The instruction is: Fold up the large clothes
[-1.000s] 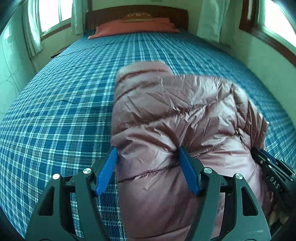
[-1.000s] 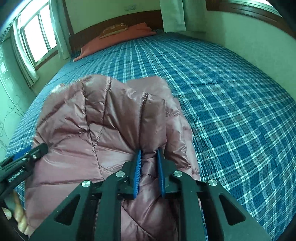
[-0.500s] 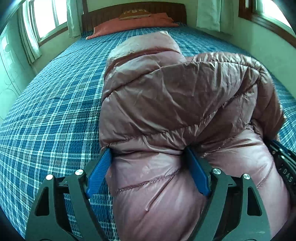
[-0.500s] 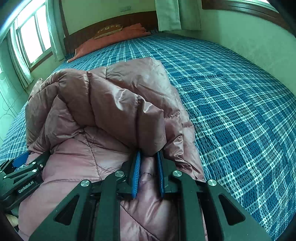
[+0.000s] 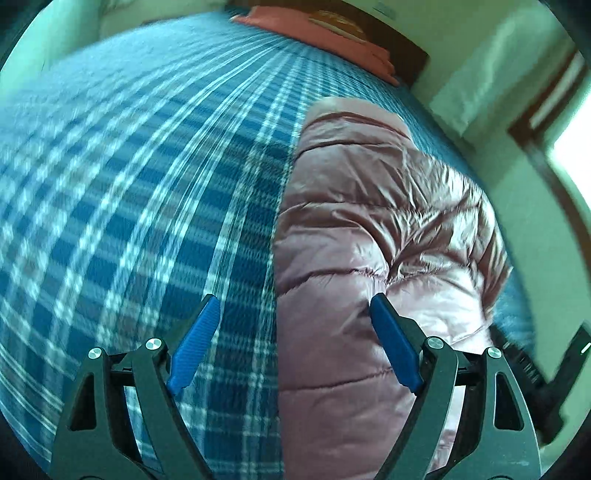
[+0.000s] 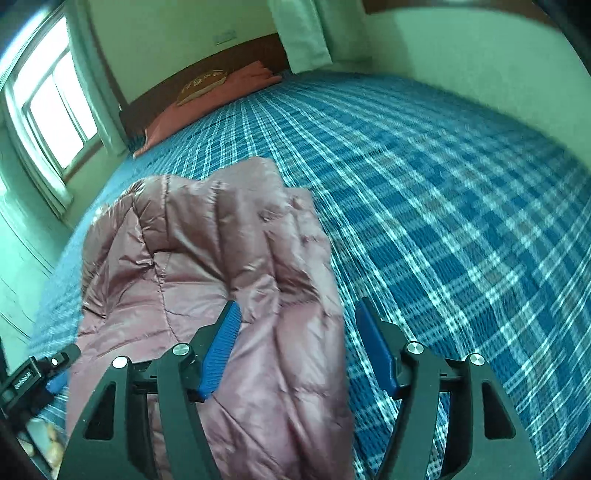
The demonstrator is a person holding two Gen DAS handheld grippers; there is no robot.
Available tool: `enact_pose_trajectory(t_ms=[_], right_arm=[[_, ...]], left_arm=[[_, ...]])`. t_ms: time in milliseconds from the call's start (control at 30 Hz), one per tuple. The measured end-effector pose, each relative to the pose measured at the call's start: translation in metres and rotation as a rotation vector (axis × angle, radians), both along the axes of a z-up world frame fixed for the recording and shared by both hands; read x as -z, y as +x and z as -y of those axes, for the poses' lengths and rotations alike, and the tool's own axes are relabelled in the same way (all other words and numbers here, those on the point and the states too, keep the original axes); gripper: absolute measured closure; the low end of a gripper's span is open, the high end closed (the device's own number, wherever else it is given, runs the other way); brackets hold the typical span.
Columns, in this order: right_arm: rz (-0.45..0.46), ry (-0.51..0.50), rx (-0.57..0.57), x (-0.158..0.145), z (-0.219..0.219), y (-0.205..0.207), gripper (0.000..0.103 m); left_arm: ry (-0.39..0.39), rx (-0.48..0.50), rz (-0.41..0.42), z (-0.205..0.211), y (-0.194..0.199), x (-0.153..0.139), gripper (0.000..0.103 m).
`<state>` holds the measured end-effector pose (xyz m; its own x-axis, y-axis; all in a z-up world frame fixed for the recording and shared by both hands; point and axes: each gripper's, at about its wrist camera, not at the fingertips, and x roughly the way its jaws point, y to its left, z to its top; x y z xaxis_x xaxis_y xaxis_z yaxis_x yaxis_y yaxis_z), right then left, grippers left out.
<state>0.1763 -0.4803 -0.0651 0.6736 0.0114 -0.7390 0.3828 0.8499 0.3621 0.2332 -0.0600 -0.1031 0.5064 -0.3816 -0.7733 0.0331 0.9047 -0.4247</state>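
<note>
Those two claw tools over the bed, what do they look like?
Each is a black, angular two-finger gripper with triangular cut-outs, silver round bolts at the joints and ribbed blue pads lining the fingers' inner faces. That holds for the left gripper and the right gripper. Small white lettering marks the left one's side, too small to read.

I was in a home bedroom: a wide bed (image 6: pixel 443 203) under blue plaid bedding, a reddish pillow (image 6: pixel 207 107) against the wooden headboard (image 6: pixel 221 72), pale curtains (image 6: pixel 303 33) beside a window (image 6: pixel 55 110).
</note>
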Motion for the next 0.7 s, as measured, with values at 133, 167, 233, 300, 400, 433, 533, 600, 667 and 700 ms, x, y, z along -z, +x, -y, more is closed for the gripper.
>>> enact_pose_trajectory(t_ms=[133, 167, 233, 300, 400, 433, 533, 600, 667, 700], right_arm=[[0.016, 0.152, -0.006, 0.013, 0.017, 0.005, 0.036], [0.018, 0.174, -0.009, 0.016, 0.019, 0.008, 0.034], [0.034, 0.232, -0.022, 0.024, 0.025, 0.014, 0.033], [0.048, 0.278, -0.030, 0.029, 0.029, 0.019, 0.033], [0.084, 0.324, -0.033, 0.036, 0.029, 0.022, 0.026], [0.091, 0.324, -0.041, 0.036, 0.031, 0.022, 0.026], [0.115, 0.404, -0.142, 0.039, 0.023, 0.028, 0.026], [0.114, 0.410, -0.156, 0.042, 0.017, 0.032, 0.026], [0.127, 0.431, -0.147, 0.044, 0.017, 0.035, 0.029], [0.128, 0.444, -0.141, 0.046, 0.018, 0.036, 0.031]], left_arm=[[-0.199, -0.059, -0.115, -0.012, 0.004, 0.018, 0.020], [-0.242, -0.064, -0.142, -0.013, 0.007, 0.023, 0.019], [-0.278, -0.075, -0.154, -0.014, 0.011, 0.029, 0.018], [-0.294, -0.074, -0.149, -0.011, 0.015, 0.033, 0.013], [-0.303, -0.060, -0.133, -0.004, 0.020, 0.032, 0.011], [-0.300, -0.054, -0.133, -0.002, 0.022, 0.032, 0.010], [-0.339, -0.003, -0.128, 0.003, 0.025, 0.032, 0.010], [-0.393, 0.024, -0.146, 0.006, 0.028, 0.037, 0.010], [-0.403, 0.036, -0.171, 0.010, 0.032, 0.040, 0.011], [-0.395, 0.055, -0.168, 0.015, 0.034, 0.040, 0.013]])
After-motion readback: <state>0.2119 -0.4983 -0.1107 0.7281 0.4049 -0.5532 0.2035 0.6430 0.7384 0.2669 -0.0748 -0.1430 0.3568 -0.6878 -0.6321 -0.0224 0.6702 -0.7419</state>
